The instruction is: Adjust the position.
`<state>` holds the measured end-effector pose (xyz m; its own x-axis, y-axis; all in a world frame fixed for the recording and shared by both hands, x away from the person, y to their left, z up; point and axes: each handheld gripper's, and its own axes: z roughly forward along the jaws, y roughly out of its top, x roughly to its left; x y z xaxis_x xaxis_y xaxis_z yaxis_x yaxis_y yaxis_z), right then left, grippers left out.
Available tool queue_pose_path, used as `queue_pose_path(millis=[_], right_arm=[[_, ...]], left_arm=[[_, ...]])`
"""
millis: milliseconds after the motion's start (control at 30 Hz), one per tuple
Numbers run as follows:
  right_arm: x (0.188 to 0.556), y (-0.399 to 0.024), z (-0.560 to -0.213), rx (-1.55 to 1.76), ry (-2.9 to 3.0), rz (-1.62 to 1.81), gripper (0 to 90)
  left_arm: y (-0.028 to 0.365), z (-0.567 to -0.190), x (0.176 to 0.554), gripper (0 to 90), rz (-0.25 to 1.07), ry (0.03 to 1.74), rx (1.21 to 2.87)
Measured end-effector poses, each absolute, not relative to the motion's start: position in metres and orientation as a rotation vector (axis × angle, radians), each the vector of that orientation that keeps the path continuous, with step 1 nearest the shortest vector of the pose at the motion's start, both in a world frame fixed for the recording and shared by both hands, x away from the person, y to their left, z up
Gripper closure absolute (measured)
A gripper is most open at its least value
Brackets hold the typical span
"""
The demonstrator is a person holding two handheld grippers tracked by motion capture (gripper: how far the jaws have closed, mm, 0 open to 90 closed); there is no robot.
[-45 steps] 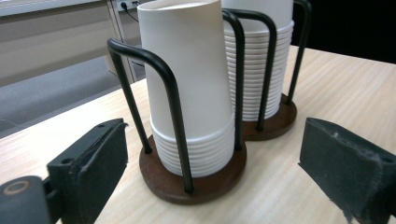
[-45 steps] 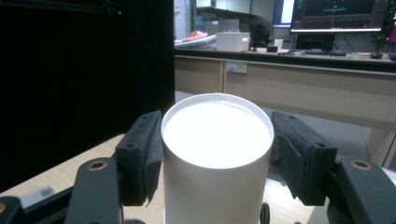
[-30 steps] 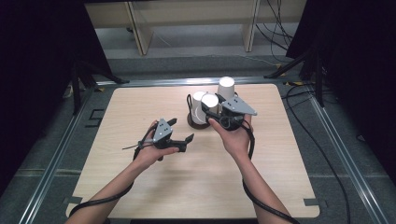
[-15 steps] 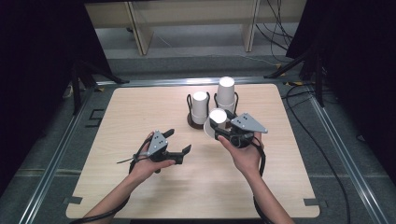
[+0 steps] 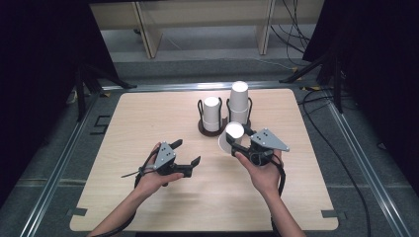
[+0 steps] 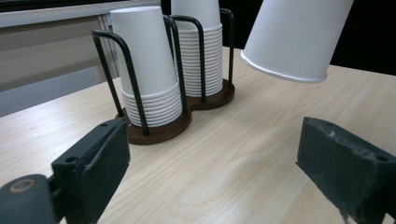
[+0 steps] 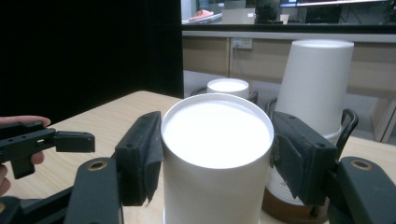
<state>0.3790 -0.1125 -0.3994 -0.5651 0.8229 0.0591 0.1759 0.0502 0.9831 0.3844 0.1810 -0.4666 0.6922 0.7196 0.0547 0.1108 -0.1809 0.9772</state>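
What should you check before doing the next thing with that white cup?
1. Right gripper clamped on the paper cup, upside down: ok.
2. Cup lifted clear of the table, as the left gripper view shows: ok.
3. Left gripper open and holding nothing: ok.
4. Both cup stacks upright in the wire holder: ok.
5. Cup squashed by the fingers: cannot tell.
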Motion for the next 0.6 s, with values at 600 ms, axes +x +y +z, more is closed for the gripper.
queue_pose_path(millis=[600], right_arm=[[0.374, -0.148, -0.426, 1.239, 1.731, 1.664, 36.7]], left_arm=[[0.172, -0.472, 0.386, 8.4, 0.604, 0.655, 1.693]])
